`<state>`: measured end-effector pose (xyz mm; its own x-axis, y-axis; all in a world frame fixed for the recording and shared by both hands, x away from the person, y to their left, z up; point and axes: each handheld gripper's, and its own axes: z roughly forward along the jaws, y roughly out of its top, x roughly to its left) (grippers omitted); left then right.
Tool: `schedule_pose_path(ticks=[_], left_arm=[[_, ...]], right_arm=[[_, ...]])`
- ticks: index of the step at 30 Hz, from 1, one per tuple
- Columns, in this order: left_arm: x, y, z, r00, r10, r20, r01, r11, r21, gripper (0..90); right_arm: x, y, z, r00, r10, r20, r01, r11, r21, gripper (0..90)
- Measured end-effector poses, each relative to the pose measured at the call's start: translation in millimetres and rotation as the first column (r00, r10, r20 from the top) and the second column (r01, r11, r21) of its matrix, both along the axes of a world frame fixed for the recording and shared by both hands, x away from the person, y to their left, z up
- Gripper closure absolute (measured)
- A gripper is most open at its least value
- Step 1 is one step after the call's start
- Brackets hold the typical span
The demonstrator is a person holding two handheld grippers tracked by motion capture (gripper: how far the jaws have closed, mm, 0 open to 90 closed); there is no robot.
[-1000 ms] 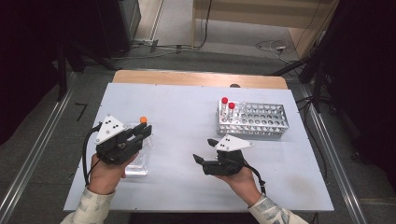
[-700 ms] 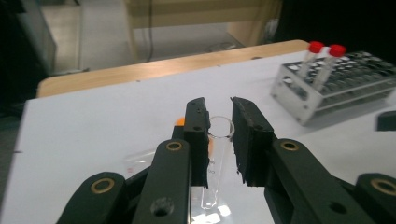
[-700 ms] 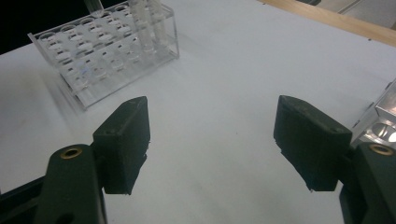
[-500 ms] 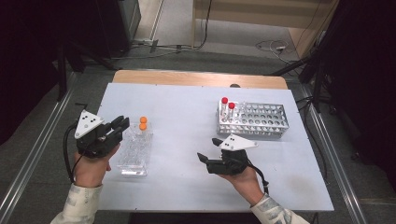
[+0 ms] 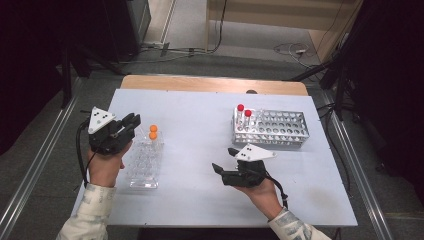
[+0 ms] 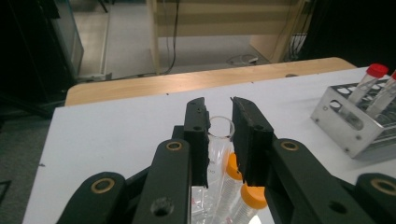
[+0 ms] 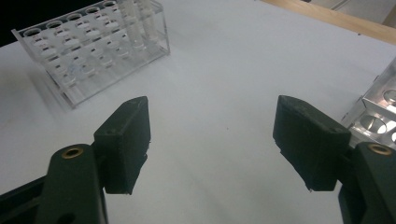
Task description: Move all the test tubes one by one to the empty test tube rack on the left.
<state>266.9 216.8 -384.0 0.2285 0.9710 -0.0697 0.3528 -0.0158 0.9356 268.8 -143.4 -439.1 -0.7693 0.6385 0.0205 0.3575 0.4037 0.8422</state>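
two orange-capped tubes sit in the clear rack just under your left tongs, nearly closed, gripping nothing. your right tongs gape wide over bare worktop.

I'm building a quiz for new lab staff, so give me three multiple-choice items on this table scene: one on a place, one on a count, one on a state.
1. Where do the two red-capped tubes stand?
A. in the silver metal rack
B. in the clear plastic rack
C. flat on the white tabletop

2. How many orange-capped tubes stand in the clear plastic rack?
A. none
B. two
C. five

3. How do the right gripper's jaws stand?
A. clamped on a tube
B. shut on nothing
C. wide open with nothing between them

Key: 1 A, the red caps rise from the metal rack's left end in the high view. 2 B, two orange caps sit side by side at the clear rack's far end. 3 C, the right gripper view shows bare tabletop between its parted jaws.
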Motion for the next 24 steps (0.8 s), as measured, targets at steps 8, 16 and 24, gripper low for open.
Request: schedule_pose_path(ticks=[8,16,24], left_arm=[[10.0,0.6,-13.0,0.9999,0.007,-0.015,-0.007,0.9999,-0.01,76.6],[13.6,-5.6,-23.3,0.9993,0.007,-0.036,-0.006,0.9997,0.022,76.5],[16.8,-10.0,-35.6,0.9978,0.008,-0.065,-0.006,0.9994,0.035,76.3]], right_arm=[[-0.1,-1.1,0.0,1.0,-0.006,0.0,0.006,1.0,0.004,26.7],[1.0,-0.6,-1.5,1.0,-0.007,0.0,0.007,1.0,-0.001,26.7],[-0.1,1.1,-1.4,1.0,-0.004,0.0,0.004,1.0,-0.001,26.7]])
